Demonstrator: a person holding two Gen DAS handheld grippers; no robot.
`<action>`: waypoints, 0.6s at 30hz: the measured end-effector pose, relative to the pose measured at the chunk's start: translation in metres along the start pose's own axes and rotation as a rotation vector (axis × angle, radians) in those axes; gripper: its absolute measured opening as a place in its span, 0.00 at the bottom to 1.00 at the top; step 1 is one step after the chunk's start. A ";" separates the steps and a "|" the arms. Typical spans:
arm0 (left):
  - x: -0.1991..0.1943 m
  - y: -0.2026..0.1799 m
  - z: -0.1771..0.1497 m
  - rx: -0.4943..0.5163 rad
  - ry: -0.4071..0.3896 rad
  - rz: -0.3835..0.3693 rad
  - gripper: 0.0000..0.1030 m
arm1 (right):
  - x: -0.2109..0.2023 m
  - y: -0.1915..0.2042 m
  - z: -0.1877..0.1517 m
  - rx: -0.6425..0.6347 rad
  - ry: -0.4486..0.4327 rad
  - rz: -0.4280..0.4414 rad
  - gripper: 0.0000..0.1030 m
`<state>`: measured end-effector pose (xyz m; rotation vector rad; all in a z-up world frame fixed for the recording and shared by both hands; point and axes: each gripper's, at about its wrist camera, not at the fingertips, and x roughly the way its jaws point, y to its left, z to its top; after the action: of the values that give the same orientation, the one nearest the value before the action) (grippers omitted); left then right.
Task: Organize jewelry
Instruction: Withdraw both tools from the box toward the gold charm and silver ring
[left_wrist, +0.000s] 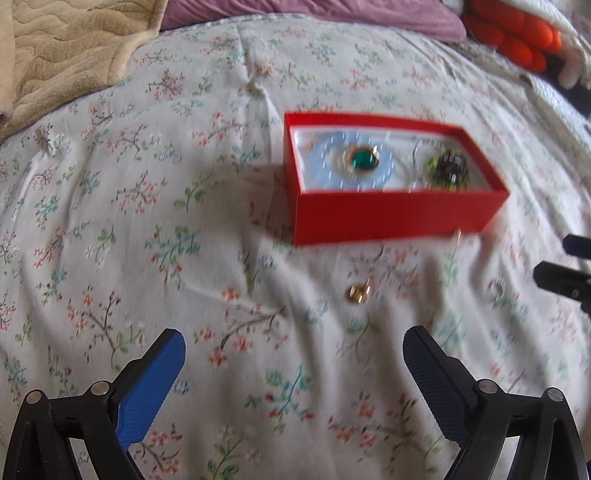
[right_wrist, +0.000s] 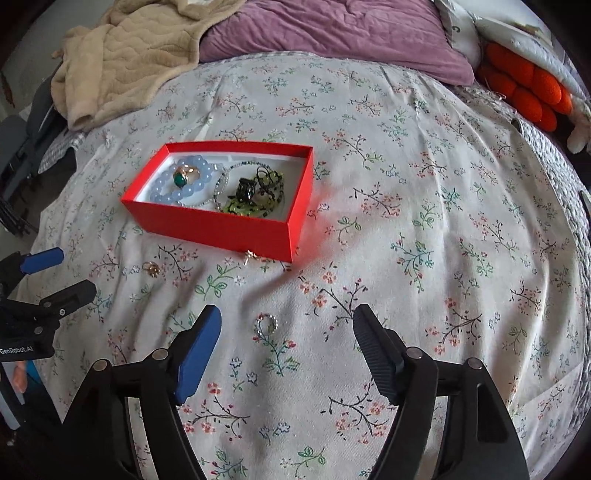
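Observation:
A red box (left_wrist: 391, 218) (right_wrist: 207, 221) sits on the floral bedsheet and holds a pale blue bead bracelet (right_wrist: 192, 188), a green-stone ring (left_wrist: 364, 160) (right_wrist: 183, 179), a silver chain and dark green-black pieces (right_wrist: 258, 192). A gold ring (left_wrist: 359, 292) (right_wrist: 151, 268) lies on the sheet in front of the box. A small gold piece (right_wrist: 250, 255) lies at the box's front edge. A silver beaded ring (right_wrist: 266, 325) (left_wrist: 496, 290) lies just ahead of my right gripper (right_wrist: 286, 332), which is open and empty. My left gripper (left_wrist: 293, 347) is open and empty, short of the gold ring.
A beige blanket (right_wrist: 129, 55) and a purple pillow (right_wrist: 332, 33) lie at the back. An orange plush item (right_wrist: 528, 92) sits at the back right. The bed's edge drops off at the left (right_wrist: 22, 177). The left gripper shows in the right wrist view (right_wrist: 44, 284).

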<state>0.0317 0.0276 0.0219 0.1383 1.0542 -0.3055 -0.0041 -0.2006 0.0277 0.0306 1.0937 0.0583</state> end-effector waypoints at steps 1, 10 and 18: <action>0.001 0.000 -0.003 0.006 0.006 0.003 0.95 | 0.002 -0.001 -0.004 -0.004 0.010 -0.004 0.75; 0.022 -0.011 -0.033 0.067 0.064 0.005 0.95 | 0.026 -0.003 -0.041 -0.064 0.092 -0.041 0.75; 0.036 -0.030 -0.045 0.145 0.043 0.046 0.99 | 0.033 0.000 -0.063 -0.150 0.085 -0.070 0.84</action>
<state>0.0011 0.0046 -0.0302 0.2996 1.0700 -0.3387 -0.0451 -0.1984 -0.0306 -0.1466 1.1717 0.0789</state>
